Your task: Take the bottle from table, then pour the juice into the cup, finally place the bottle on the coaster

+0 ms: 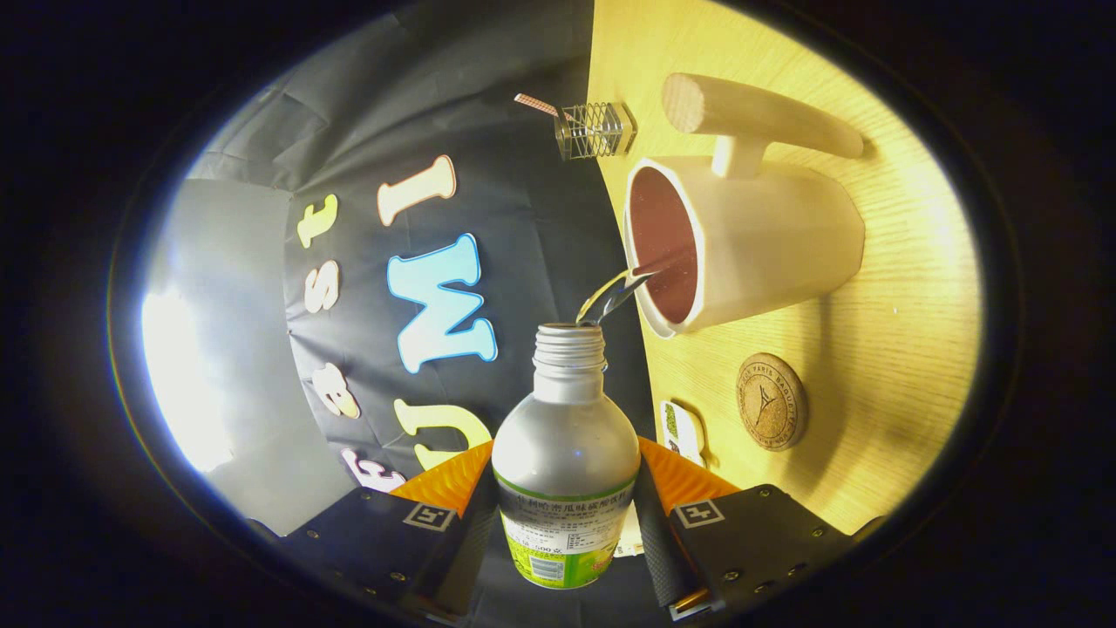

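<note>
Pale wood desk [889,349] carries one cup [750,244], one round cork coaster [772,401] and one small wire-mesh holder [595,131]. The gripper [565,515] clamps one bottle [567,462] between both fingers, its long axis running straight ahead, uncapped neck aimed at the cup's rim. A thin stream [615,292] runs from neck into the cup.
</note>
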